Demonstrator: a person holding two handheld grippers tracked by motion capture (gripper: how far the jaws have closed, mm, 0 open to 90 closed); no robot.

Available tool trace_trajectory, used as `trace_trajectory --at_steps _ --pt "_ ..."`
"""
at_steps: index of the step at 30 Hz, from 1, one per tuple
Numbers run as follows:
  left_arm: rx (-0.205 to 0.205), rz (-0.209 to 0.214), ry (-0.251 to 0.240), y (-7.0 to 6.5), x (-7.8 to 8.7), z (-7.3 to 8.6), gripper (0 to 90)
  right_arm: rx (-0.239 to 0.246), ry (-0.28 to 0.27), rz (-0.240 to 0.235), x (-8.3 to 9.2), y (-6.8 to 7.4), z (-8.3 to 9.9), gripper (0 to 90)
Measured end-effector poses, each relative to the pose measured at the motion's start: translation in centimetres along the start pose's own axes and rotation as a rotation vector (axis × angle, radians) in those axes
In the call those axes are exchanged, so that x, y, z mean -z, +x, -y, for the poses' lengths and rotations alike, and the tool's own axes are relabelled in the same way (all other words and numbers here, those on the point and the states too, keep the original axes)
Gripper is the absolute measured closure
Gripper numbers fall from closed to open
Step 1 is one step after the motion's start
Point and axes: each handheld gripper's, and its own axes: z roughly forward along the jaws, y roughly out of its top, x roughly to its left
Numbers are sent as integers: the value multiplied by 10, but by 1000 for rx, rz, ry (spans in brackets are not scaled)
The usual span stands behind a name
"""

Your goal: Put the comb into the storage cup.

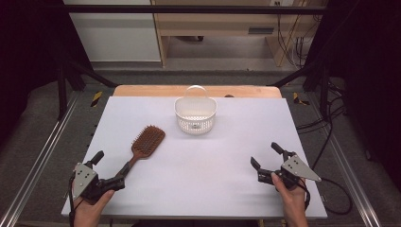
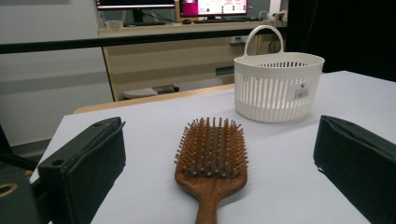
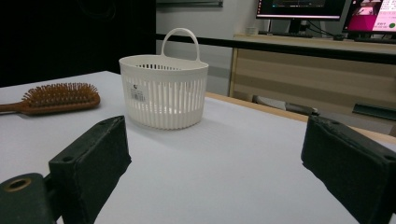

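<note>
Hairbrush, high view: the wooden hairbrush [image 1: 144, 143] lies bristles up on the left half of the white bench [image 1: 222, 161], its handle running down toward the person, its paddle head pointing up toward the basket.
Left claw, high view: the left claw [image 1: 109, 166] sits at the near left of the bench in the person's left hand [image 1: 87, 208], jaws spread, the handle end of the hairbrush lying just at one jaw tip; whether it touches I cannot tell.
Right claw, high view: the right claw [image 1: 265, 155] rests at the near right, held by the right hand [image 1: 291, 198], jaws spread over bare bench, well apart from the hairbrush.
Basket, high view: a white slotted basket [image 1: 195, 115] with a loop handle stands upright near the far edge, beyond the hairbrush head and apart from it.
Left claw view: the hairbrush [image 2: 211, 161] lies straight ahead between the two black jaws, which stand wide with clear gaps on both sides of the handle; the basket [image 2: 278, 86] stands behind to the right.
Right claw view: the jaws stand wide with nothing between them; the basket [image 3: 163, 91] is ahead, the hairbrush [image 3: 58, 99] far off at the left edge.
</note>
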Motion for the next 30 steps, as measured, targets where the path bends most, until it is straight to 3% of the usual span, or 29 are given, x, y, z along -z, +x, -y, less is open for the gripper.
trace_trajectory --at_steps 2,5,10,13,17,22,24,26,30 --pt "-10 1 10 -2 -1 -2 23 2 1 -2 -1 0 0 75" --pt "-57 4 68 -8 -7 -10 22 5 4 -2 0 1 -1 72" --pt "-91 16 96 -15 -11 -18 25 -1 2 -6 0 0 -1 63" --pt "-126 40 152 -20 -15 -27 23 0 5 -11 -1 2 0 60" --pt "-157 64 190 -21 -17 -34 24 0 6 -10 -1 2 -1 59" --pt "-174 115 253 -21 -23 -41 24 1 8 -10 -2 2 0 58" --pt "-182 117 265 -21 -24 -42 25 0 8 -10 -2 2 0 57" --pt "-199 113 317 -23 -29 -43 26 2 11 -12 -2 3 0 57" --pt "-229 135 341 -27 -34 -43 24 -1 13 -9 -2 2 0 57"
